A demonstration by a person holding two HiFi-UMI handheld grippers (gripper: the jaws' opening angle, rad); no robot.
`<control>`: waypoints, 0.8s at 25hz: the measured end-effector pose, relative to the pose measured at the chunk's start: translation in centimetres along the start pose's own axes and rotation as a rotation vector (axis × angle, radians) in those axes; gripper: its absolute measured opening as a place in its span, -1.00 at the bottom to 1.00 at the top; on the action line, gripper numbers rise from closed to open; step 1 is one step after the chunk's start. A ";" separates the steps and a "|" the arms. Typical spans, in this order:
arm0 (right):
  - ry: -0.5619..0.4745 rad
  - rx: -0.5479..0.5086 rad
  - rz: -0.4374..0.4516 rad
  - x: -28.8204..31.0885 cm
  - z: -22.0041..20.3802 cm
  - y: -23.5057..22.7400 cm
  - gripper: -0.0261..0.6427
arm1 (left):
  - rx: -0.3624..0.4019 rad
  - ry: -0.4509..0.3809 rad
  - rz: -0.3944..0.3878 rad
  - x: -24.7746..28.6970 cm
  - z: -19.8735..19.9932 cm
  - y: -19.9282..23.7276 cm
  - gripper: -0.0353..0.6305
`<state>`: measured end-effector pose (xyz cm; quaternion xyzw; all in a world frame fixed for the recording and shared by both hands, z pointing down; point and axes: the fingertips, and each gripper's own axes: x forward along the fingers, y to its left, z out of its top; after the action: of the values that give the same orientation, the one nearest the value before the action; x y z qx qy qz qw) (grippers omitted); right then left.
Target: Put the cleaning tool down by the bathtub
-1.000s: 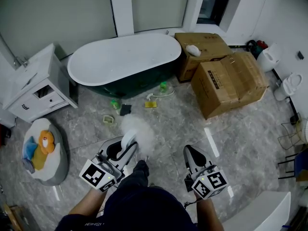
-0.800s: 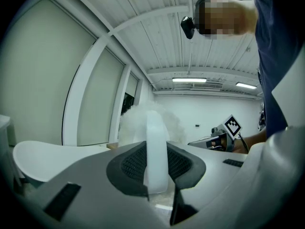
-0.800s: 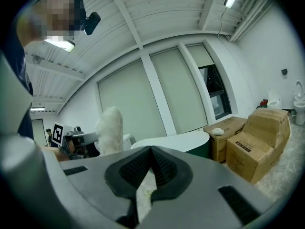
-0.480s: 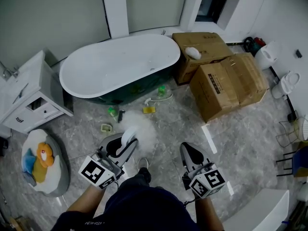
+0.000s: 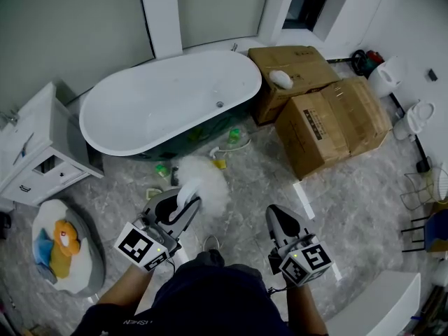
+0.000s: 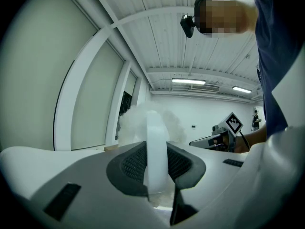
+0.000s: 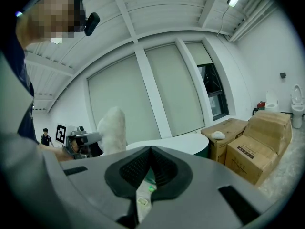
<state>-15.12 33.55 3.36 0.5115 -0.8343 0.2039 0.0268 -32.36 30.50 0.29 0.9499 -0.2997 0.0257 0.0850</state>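
boxes (image 5: 329, 121) right of bathtub (image 5: 168, 96), cabinet (image 5: 28, 152) left

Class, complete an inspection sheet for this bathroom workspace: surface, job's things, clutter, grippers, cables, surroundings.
Surface: grey marbled floor.
Job's things: fluffy white duster held up in front of the bathtub, not yet put down.
Clutter: small green bottles and a yellow sponge on the floor by the tub.
Grippers: left gripper shut on the duster's handle; right gripper shut, empty.
Cables: a pale hose or cord lies by the tub.
Surroundings: cardboard boxes, white cabinet, cushion.
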 end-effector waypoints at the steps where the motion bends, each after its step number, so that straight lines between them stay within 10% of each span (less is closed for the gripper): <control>1: 0.004 -0.002 -0.006 0.4 0.0 -0.2 -0.91 | 0.001 0.000 -0.002 0.2 0.1 0.4 -0.59; 20: -0.006 0.034 -0.044 3.7 1.4 -4.9 -0.91 | 0.004 0.007 -0.014 4.6 0.6 3.5 -0.59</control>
<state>-12.43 28.00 4.51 0.5307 -0.8193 0.2158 0.0199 -30.59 24.91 0.71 0.9520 -0.2928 0.0291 0.0841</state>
